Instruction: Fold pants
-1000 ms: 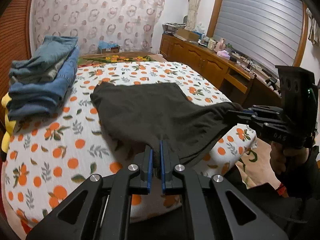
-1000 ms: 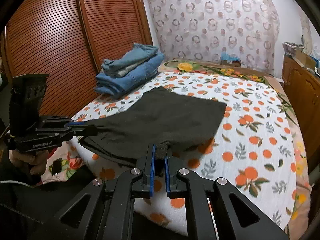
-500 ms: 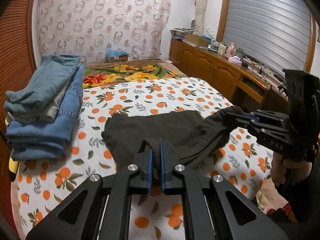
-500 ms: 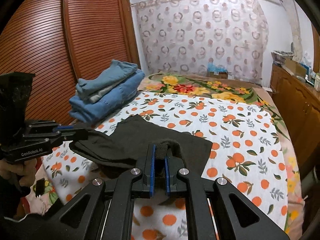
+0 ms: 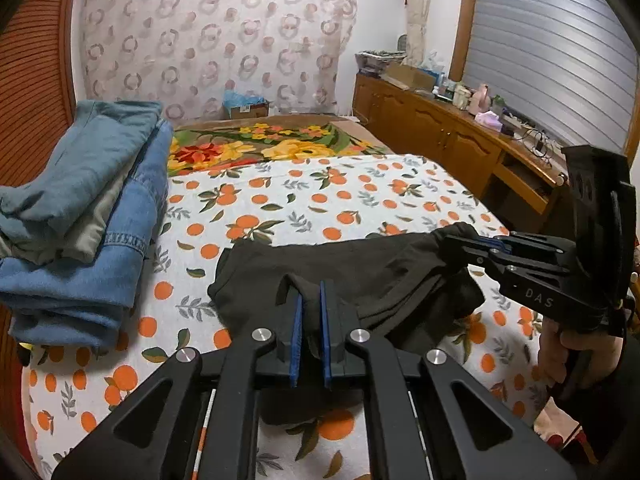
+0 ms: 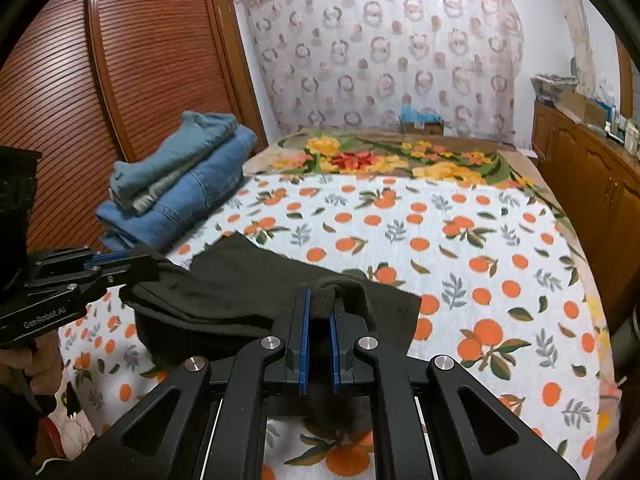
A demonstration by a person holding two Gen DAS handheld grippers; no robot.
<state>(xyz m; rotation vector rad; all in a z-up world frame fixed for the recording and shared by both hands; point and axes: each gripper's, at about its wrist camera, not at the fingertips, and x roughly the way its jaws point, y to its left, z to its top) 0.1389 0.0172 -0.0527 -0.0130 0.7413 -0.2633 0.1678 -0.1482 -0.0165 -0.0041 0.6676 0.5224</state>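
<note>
1. Pants (image 5: pixel 360 264), dark and already doubled over, are lying across the lower middle of the left wrist view on the orange-print bedspread (image 5: pixel 320 200), with their long axis running left to right across the frame.

2. Both tools are pinching the near edge of that cloth: the left gripper (image 5: pixel 311 316) is pressed together on a ridge of fabric at lower centre of its own view, and the right gripper (image 6: pixel 319 320) is doing the same in its view, a fold of cloth bulging up between the blue pads.

3. Seen from the left wrist view, the right gripper (image 5: pixel 476 246) is reaching in from the right edge and clamping the right end of the pants, a hand (image 5: pixel 576 354) wrapped round its grip below.

4. Seen from the right wrist view, the left gripper (image 6: pixel 132 266) is coming in from the left edge and holding the left end of the garment.

5. Free cloth is lying ahead of both tools, toward the upper part of each frame, so the coming fold probably calls for carrying the gripped edge forward over it; neither hand looks nearer.

6. Folded jeans (image 5: pixel 84 216) are sitting stacked at the left of the frame, apart from the pants.
</note>
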